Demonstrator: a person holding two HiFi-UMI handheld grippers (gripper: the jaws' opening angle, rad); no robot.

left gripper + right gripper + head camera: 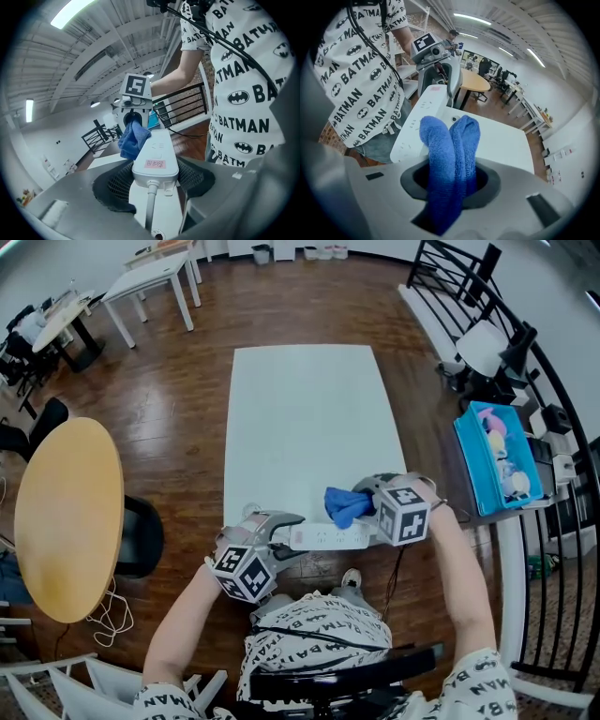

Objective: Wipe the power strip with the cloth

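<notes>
Left gripper (284, 534) gripped the power strip (328, 538) at its cord end. Right gripper (371, 508) clamped the cloth (345, 504), touching the strip's far end. Both sat along the table's (305, 418) near edge.

The right gripper (451, 183) pinches a folded blue cloth (451, 150), its two bunched ends rising just over the white power strip (417, 129). The left gripper (437, 63) grips the strip's far end above the white surface (506, 140).

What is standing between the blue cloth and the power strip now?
Nothing visible. The cloth, gripped in the right tongs, appears to rest against one end of the power strip, which the left tongs hold.
</notes>
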